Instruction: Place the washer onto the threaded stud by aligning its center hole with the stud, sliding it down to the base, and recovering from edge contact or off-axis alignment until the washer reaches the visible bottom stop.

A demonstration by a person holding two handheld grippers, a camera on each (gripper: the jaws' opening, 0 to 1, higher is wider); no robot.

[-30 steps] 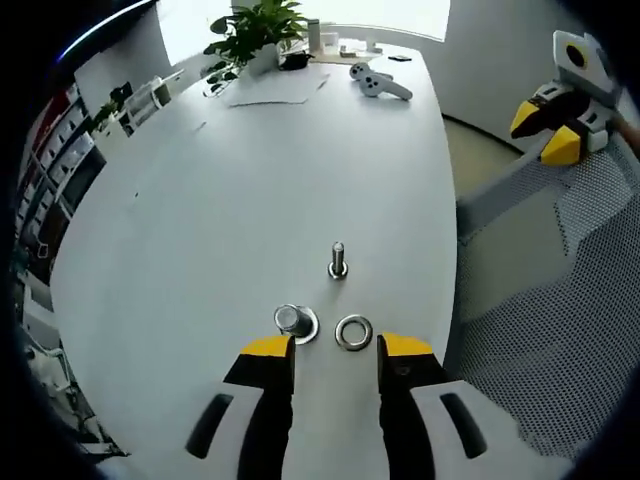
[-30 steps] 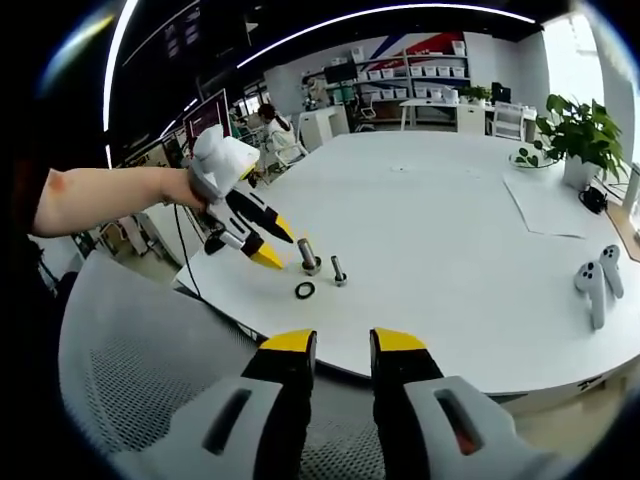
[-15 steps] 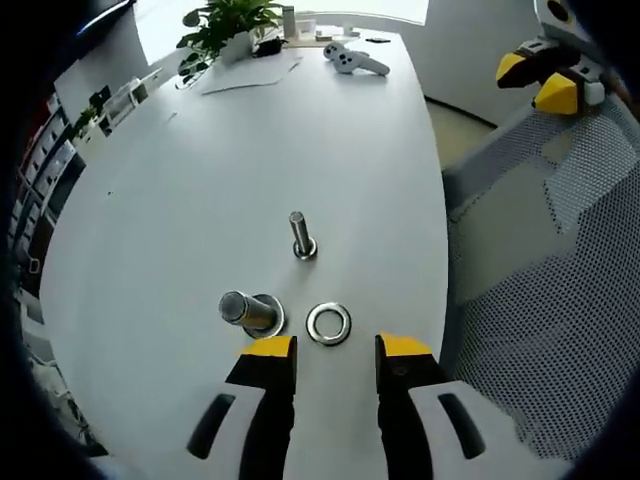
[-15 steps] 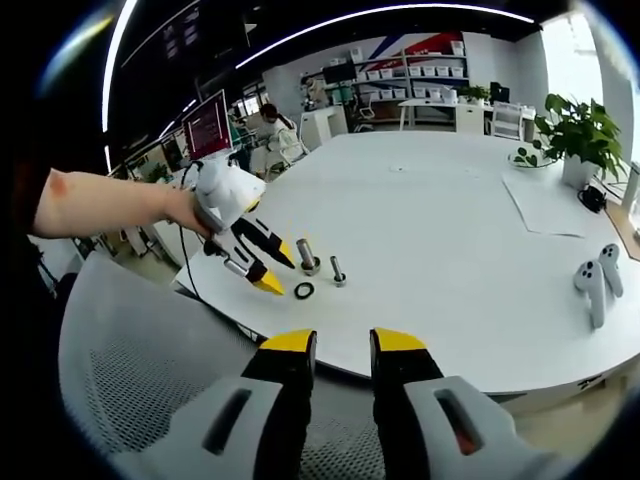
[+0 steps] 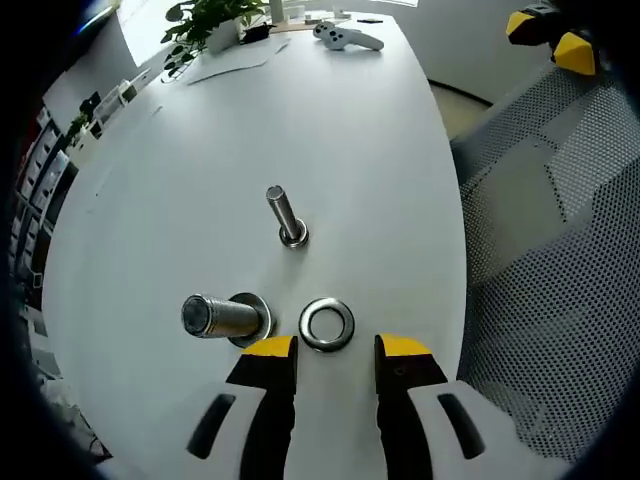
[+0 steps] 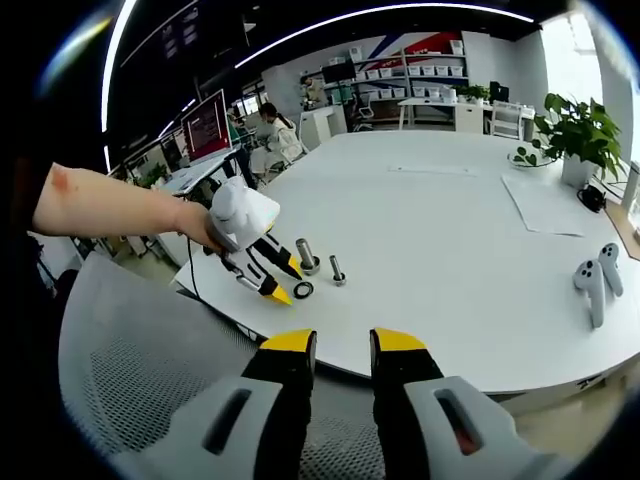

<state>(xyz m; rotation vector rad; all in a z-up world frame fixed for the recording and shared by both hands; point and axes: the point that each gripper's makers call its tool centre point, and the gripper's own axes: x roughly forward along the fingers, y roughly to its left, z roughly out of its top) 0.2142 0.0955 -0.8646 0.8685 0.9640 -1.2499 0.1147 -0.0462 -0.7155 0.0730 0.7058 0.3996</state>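
A steel washer (image 5: pixel 327 324) lies flat on the white table (image 5: pixel 200 150), just ahead of my left gripper (image 5: pixel 333 348), which is open with its yellow-tipped jaws either side of it and a little short of it. A thick bolt on its own washer (image 5: pixel 222 317) stands to the left, and a thin threaded stud (image 5: pixel 287 216) stands upright farther ahead. In the right gripper view the washer (image 6: pixel 303 290), thick bolt (image 6: pixel 307 257) and stud (image 6: pixel 338 270) sit near the table's near edge, with the left gripper (image 6: pixel 281 282) beside them. My right gripper (image 6: pixel 343 344) is open and empty, off the table.
A mesh chair (image 5: pixel 540 260) stands right of the table edge. Game controllers (image 5: pixel 345 36), papers (image 5: pixel 235 62) and a potted plant (image 5: pixel 200 20) sit at the table's far end. The person's arm (image 6: pixel 110 200) reaches in from the left. Shelves and desks fill the background.
My left gripper has come lower and closer over the washer, so the washer, bolt and stud look larger. The right gripper has stayed still.
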